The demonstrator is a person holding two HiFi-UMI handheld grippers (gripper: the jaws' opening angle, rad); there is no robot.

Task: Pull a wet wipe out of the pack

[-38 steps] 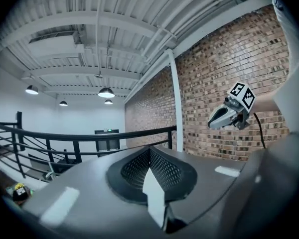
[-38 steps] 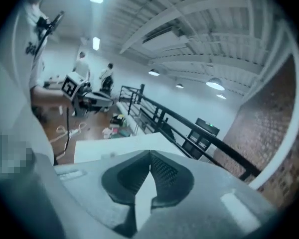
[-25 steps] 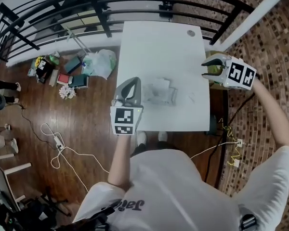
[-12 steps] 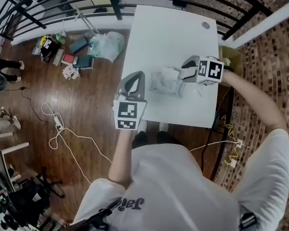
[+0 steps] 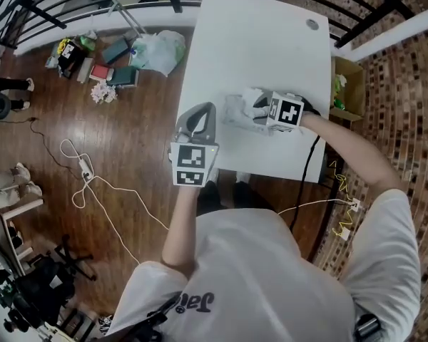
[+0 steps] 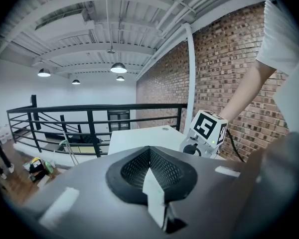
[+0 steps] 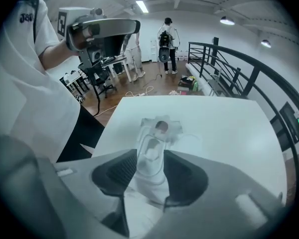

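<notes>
Right gripper view is showing the wet wipe pack [image 7: 157, 131] lying flat on the white desk [image 7: 229, 128], oval opening facing up, contents unclear. Its long axis is running straight away from the right gripper [image 7: 148, 156], whose fingers are closing around its near end without pressing it. The left gripper [image 6: 149, 153] fingers are sitting closed and empty.

Brick wall [image 6: 214, 68], wood floor [image 5: 128, 141], black railing [image 6: 94, 106]

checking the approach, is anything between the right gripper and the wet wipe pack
Nothing visible. The right gripper is directly over the wet wipe pack on the white table, jaws closing with the pack between them. The left gripper is shut, off to the side.
</notes>
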